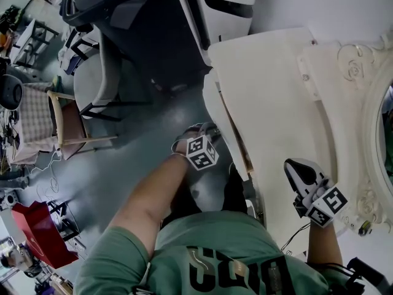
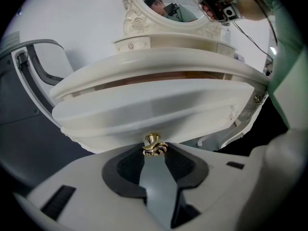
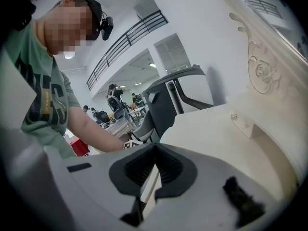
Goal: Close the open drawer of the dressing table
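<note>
The white dressing table fills the right of the head view. Its drawer stands slightly out along the table's left edge. In the left gripper view the curved white drawer front hangs under the table top, and a dark slit shows between them. My left gripper is shut on the drawer's brass knob, which sits between the dark pads. From above, that gripper is at the drawer front. My right gripper hovers over the table top, and its jaws are shut on nothing.
An ornate oval mirror frame rises at the table's far right. A large dark and white machine stands beyond the table. On the grey floor to the left are a grey office chair, a wooden chair and a red stand.
</note>
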Action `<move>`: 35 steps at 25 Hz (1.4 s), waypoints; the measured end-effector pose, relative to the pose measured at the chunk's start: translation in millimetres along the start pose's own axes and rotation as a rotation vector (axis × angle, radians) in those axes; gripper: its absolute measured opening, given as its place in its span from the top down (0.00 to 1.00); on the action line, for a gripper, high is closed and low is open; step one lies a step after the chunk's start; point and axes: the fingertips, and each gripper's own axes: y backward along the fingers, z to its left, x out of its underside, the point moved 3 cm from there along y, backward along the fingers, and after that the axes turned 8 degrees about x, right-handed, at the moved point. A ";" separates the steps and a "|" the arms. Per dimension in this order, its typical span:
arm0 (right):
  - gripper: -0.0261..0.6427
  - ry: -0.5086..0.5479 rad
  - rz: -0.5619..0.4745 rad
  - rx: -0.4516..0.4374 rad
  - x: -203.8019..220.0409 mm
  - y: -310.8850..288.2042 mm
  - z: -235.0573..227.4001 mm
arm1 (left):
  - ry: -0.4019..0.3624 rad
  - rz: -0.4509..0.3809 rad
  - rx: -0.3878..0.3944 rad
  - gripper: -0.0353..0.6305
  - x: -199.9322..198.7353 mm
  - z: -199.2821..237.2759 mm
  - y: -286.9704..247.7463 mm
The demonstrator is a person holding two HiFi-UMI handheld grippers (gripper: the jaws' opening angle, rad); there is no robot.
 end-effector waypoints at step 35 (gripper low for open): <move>0.94 -0.022 0.005 0.044 10.0 13.2 -28.0 | -0.010 -0.044 0.024 0.74 -39.7 4.8 -25.4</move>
